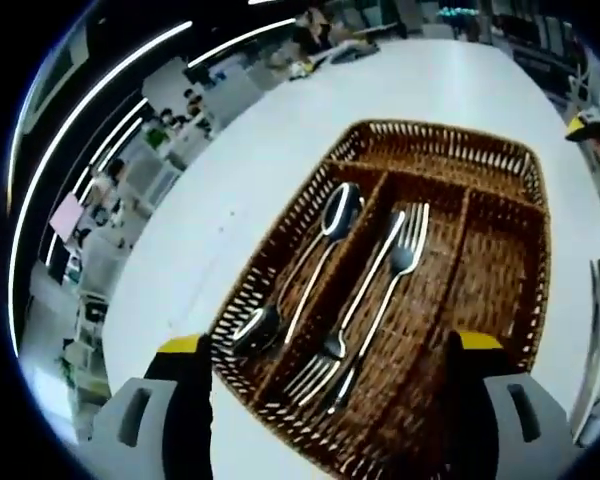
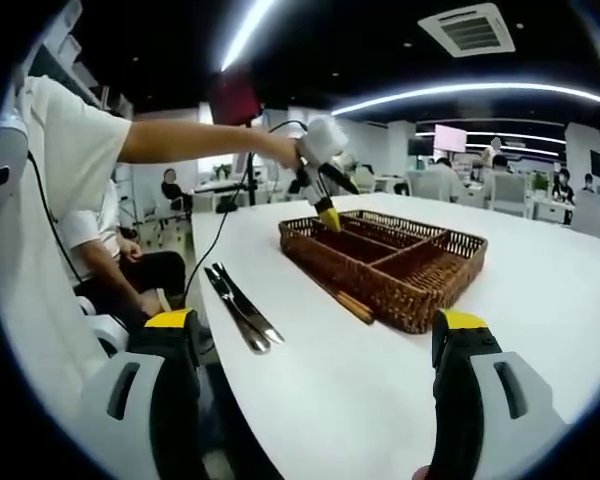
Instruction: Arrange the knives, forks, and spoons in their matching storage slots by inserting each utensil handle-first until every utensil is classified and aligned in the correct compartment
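Forks (image 1: 365, 300) and spoons (image 1: 300, 275) lie lengthwise in basket (image 1: 500, 215); both grippers released.

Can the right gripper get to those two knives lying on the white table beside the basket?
Probably yes. The two silver knives lie bare on the white table, apart from the brown wicker basket, ahead of the open right gripper, nothing between.

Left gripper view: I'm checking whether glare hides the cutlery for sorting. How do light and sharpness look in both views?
Left gripper view: bright glints on the spoons and forks, shapes still readable, basket bowed by fisheye. Right gripper view: even ceiling light, knives sharp on the white table.
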The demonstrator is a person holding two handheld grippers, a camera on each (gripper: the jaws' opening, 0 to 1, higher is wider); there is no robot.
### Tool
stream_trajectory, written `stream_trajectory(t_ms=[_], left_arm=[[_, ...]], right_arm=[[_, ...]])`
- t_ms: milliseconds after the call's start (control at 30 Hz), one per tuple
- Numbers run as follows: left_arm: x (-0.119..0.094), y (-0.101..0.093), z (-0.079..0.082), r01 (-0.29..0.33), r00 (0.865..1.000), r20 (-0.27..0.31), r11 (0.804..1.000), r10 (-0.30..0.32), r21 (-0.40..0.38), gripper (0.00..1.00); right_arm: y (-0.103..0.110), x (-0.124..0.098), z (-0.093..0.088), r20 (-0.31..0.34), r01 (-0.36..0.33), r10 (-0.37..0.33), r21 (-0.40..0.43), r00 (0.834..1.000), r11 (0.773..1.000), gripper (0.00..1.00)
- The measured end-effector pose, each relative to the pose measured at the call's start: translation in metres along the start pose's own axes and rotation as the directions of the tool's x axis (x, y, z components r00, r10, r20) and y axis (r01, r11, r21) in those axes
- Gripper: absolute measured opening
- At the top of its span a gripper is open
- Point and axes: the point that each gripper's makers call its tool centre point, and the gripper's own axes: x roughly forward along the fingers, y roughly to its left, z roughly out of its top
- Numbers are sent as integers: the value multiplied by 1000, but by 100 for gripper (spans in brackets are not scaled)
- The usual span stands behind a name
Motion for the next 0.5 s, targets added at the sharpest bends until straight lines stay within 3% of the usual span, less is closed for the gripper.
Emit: stream_trajectory(t_ms=[133, 200, 300, 500], left_arm=[[-5, 0, -2, -6, 1000, 26, 1000, 7, -29, 100], [-8, 2, -6, -39, 998, 39, 998, 40, -40, 100], [-9, -4, -16, -44, 999, 5, 997, 44, -60, 100], [-17, -8, -16, -59, 998, 20, 992, 62, -115, 100]], right_arm=[[2, 4, 0, -7, -2, 2, -10, 1000, 1000, 100], [5, 5, -1, -15, -6, 5, -15, 1000, 1000, 100], [8, 5, 1, -10, -11, 10, -17, 1000, 1000, 100], [11, 4, 4, -10, -14, 14, -26, 1000, 1000, 100]])
